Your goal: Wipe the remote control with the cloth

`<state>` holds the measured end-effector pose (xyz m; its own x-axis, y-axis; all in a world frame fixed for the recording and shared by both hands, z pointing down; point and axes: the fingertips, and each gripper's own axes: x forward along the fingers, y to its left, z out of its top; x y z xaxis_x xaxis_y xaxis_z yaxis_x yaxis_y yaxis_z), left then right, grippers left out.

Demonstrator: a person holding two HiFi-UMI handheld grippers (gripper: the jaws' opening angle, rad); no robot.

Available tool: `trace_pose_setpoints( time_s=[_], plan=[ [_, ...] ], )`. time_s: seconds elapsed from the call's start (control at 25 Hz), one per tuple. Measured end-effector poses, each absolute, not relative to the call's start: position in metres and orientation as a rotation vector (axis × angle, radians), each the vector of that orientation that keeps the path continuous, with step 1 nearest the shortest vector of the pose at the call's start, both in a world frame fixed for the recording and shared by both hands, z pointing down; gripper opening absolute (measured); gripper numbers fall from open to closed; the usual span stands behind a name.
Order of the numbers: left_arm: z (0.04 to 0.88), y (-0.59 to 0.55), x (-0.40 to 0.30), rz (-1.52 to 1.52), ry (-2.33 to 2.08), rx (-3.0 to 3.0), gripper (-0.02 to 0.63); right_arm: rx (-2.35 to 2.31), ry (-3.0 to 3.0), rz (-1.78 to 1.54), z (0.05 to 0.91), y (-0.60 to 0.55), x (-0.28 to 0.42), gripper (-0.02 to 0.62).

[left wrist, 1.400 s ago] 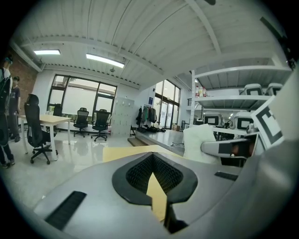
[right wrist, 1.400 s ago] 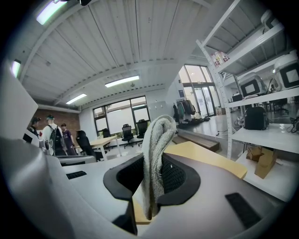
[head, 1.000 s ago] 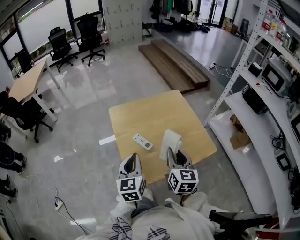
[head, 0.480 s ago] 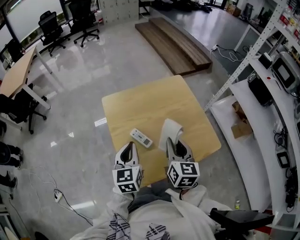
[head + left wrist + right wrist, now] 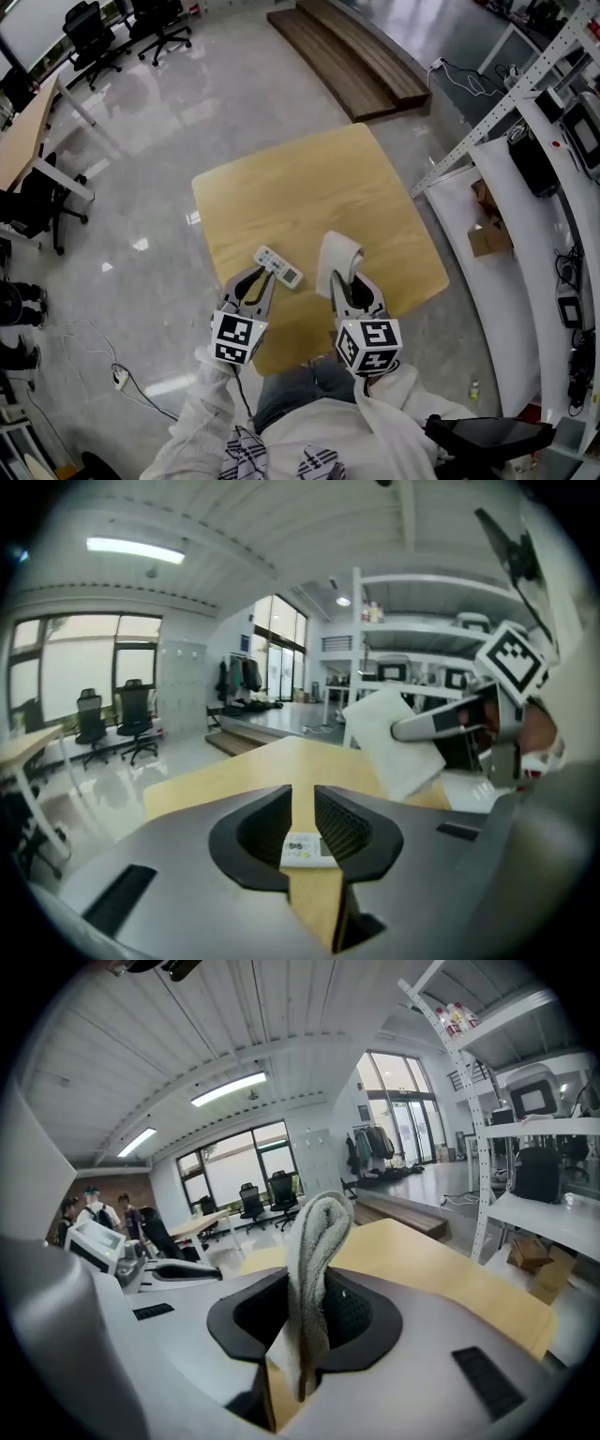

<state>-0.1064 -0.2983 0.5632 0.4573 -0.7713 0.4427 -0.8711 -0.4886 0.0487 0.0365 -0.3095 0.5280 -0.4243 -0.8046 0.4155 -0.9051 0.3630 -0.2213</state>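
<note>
Just short of remote (image 5: pixel 278 266): left claw (image 5: pixel 251 280) just cracking open, narrow gap, nothing gripped. Right claw (image 5: pixel 345 281) pinching cloth (image 5: pixel 337 255) beside remote. Approach step; next, steady remote, lay cloth on.

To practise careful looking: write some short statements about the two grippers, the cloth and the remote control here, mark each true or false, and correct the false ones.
1. The right gripper is clamped on the cloth. True.
2. The left gripper grips the remote control. False: its fingers have just been opening and stand slightly apart with nothing clamped. The remote control lies just ahead of them.
3. The remote control lies on the wooden table. True.
4. The cloth is spread flat over the remote control. False: it sticks up from the right gripper's fingers, beside the remote control.
</note>
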Motion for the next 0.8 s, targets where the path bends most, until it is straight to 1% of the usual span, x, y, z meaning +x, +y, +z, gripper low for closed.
trace_pose_setpoints(
  time_s=[0.04, 0.08, 0.16, 0.2, 0.24, 0.28, 0.4, 0.8],
  plan=[
    [0.569, -0.3, -0.108, 0.614, -1.335, 2.496, 0.073, 1.528, -2.382, 0.625, 0.53, -0.309, 0.037, 0.089],
    [0.576, -0.302, -0.109, 0.684, -1.258, 2.54, 0.096, 1.53, -2.373, 0.631, 0.533, -0.308, 0.038, 0.089],
    [0.591, -0.303, -0.11, 0.83, -1.088, 2.616, 0.17, 1.536, -2.354, 0.641, 0.537, -0.307, 0.042, 0.089],
    [0.601, -0.302, -0.11, 0.923, -0.994, 2.651, 0.226, 1.54, -2.343, 0.647, 0.539, -0.307, 0.043, 0.089],
    [0.61, -0.302, -0.11, 1.026, -0.899, 2.681, 0.257, 1.544, -2.333, 0.651, 0.541, -0.307, 0.045, 0.089],
    [0.619, -0.302, -0.111, 1.128, -0.808, 2.703, 0.274, 1.547, -2.324, 0.655, 0.543, -0.307, 0.046, 0.089],
    [0.642, -0.312, -0.115, 1.34, -0.604, 2.723, 0.294, 1.553, -2.3, 0.669, 0.55, -0.308, 0.046, 0.089],
    [0.69, -0.324, -0.126, 1.797, -0.071, 2.652, 0.301, 1.55, -2.25, 0.735, 0.568, -0.303, 0.044, 0.089]
  ],
)
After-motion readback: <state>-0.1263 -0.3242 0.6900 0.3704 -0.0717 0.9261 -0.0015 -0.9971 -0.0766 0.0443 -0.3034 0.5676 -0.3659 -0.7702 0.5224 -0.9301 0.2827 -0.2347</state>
